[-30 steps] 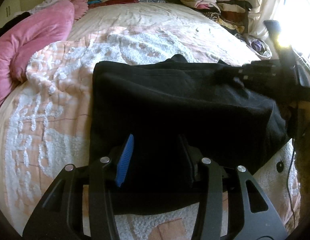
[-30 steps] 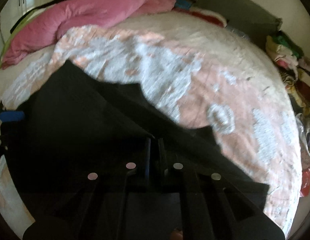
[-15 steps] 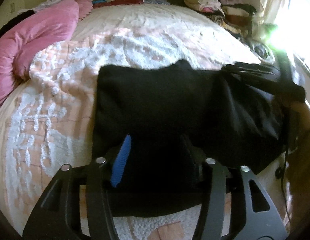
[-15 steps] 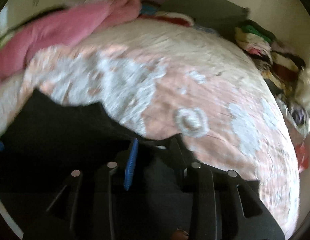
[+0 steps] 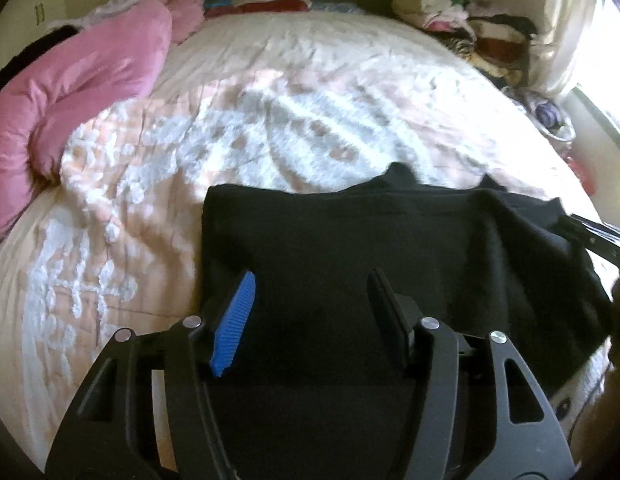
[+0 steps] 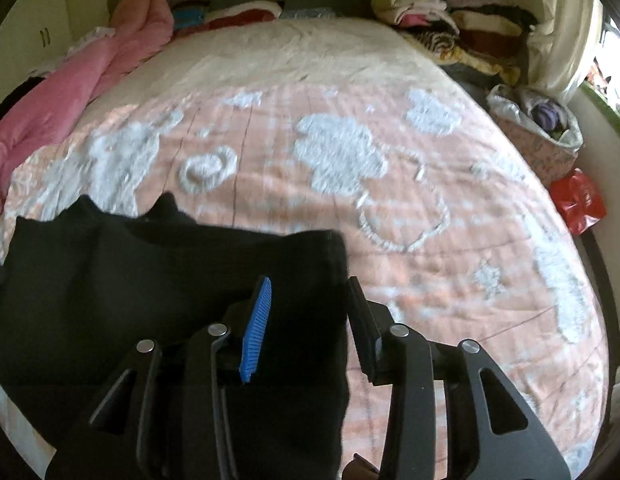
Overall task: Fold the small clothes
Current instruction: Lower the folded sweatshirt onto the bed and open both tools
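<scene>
A black garment [image 5: 350,248] lies folded flat on the pink and white bedspread [image 5: 238,120]. My left gripper [image 5: 310,304] is open and empty, just above the garment's near left part. In the right wrist view the same garment [image 6: 150,272] lies at the lower left. My right gripper [image 6: 308,312] is open and empty over the garment's right edge. The right gripper's body shows at the right edge of the left wrist view [image 5: 594,236].
A pink duvet [image 5: 82,92] is bunched along the bed's left side. Stacks of folded clothes [image 6: 442,16] sit at the far right corner. A bag of clothes [image 6: 542,124] and a red bag [image 6: 578,200] lie beside the bed on the right.
My right gripper opened, let go of the black garment and swung right. The garment's right part now lies flat. My left gripper stayed open and drew back slightly.
</scene>
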Demonstrator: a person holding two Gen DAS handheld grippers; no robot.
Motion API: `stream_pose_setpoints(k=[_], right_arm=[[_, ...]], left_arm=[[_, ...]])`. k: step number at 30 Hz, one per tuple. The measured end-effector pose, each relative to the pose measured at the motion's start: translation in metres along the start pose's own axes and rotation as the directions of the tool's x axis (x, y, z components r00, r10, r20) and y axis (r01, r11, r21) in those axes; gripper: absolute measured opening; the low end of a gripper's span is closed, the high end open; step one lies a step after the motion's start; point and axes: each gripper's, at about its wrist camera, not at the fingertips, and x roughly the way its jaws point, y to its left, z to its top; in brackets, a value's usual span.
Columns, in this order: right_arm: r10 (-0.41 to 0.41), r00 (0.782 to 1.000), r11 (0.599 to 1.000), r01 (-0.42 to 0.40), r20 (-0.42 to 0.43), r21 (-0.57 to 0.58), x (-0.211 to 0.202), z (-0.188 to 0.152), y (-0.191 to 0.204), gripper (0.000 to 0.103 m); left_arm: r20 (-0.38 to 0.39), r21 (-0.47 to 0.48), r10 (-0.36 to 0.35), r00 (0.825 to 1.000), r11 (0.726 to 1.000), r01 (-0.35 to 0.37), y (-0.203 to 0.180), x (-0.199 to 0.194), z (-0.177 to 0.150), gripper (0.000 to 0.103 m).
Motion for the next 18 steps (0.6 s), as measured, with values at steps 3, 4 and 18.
stream_pose_setpoints(k=[3, 4, 18], right_arm=[[0.042, 0.998, 0.996, -0.046, 0.057, 0.076, -0.011, 0.000, -0.010, 0.007], [0.037, 0.996, 0.994, -0.045, 0.081, 0.095, -0.016, 0.000, -0.015, 0.007], [-0.003, 0.997, 0.985, -0.011, 0.082, 0.172, -0.039, -0.025, -0.035, 0.037]], left_arm=[[-0.025, -0.021, 0.016, 1.000, 1.000, -0.017, 0.009, 0.011, 0.001, 0.051], [-0.028, -0.028, 0.018, 0.999, 0.999, -0.019, 0.013, 0.013, 0.000, 0.051], [-0.001, -0.065, 0.022, 1.000, 0.998, -0.022, 0.028, 0.000, -0.009, 0.051]])
